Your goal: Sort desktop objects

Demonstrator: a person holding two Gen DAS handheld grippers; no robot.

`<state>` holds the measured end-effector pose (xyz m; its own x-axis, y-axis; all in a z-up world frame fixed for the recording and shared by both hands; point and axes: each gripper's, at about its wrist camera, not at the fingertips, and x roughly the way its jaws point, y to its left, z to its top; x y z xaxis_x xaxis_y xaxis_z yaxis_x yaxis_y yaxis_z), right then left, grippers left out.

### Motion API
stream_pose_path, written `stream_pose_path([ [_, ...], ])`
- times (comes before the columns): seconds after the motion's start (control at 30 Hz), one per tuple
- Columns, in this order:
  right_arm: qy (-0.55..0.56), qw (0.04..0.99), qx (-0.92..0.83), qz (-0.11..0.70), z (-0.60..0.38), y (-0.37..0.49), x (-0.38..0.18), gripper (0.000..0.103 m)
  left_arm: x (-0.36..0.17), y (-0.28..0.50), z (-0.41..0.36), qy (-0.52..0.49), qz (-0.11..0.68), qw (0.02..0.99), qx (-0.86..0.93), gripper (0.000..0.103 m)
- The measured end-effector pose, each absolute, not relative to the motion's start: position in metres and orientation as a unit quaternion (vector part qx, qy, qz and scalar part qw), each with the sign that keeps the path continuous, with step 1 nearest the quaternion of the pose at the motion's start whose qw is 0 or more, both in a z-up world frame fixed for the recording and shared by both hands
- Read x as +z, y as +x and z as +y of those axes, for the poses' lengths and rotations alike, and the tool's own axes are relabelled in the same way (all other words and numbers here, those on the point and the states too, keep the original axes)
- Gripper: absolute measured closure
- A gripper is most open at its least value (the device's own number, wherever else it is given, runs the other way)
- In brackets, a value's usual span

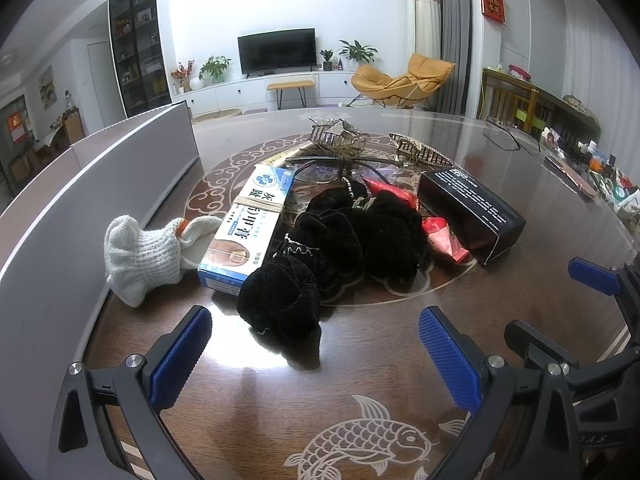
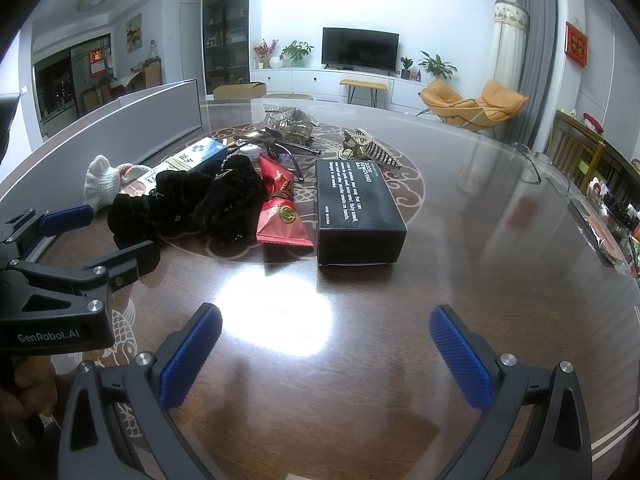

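Note:
A pile lies mid-table: black velvet scrunchies (image 1: 336,248) (image 2: 188,204), a white-and-blue medicine box (image 1: 248,224) (image 2: 192,158), a white knitted pouch (image 1: 140,256) (image 2: 102,182), a red foil packet (image 1: 436,228) (image 2: 280,208), a black box (image 1: 472,212) (image 2: 358,212), gold hair claws (image 1: 340,136) (image 2: 370,150) and dark glasses (image 1: 320,168) (image 2: 280,148). My left gripper (image 1: 316,352) (image 2: 100,236) is open just short of the nearest scrunchie. My right gripper (image 2: 326,354) is open over bare table in front of the black box; its blue pad shows at the left wrist view's right edge.
The round brown table (image 2: 460,280) has a glossy glass top with fish patterns. A grey divider panel (image 1: 100,168) (image 2: 132,124) runs along the left. Rimless glasses (image 1: 504,136) (image 2: 532,164) lie far right. Clutter (image 2: 616,216) lines the right rim. A hand (image 2: 24,392) holds the left gripper.

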<state>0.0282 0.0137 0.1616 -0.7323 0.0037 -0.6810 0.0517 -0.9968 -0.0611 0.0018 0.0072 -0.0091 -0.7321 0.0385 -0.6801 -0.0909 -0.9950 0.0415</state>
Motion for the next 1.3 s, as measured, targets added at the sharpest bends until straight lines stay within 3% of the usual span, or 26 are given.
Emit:
stream_pose_path([
  [1.3, 0.364, 0.015, -0.931, 0.035, 0.0103, 0.0252, 0.1594, 0.000, -0.0107, 0.0041, 0.0082, -0.367, 0.038, 0.044, 0.928, 0.000],
])
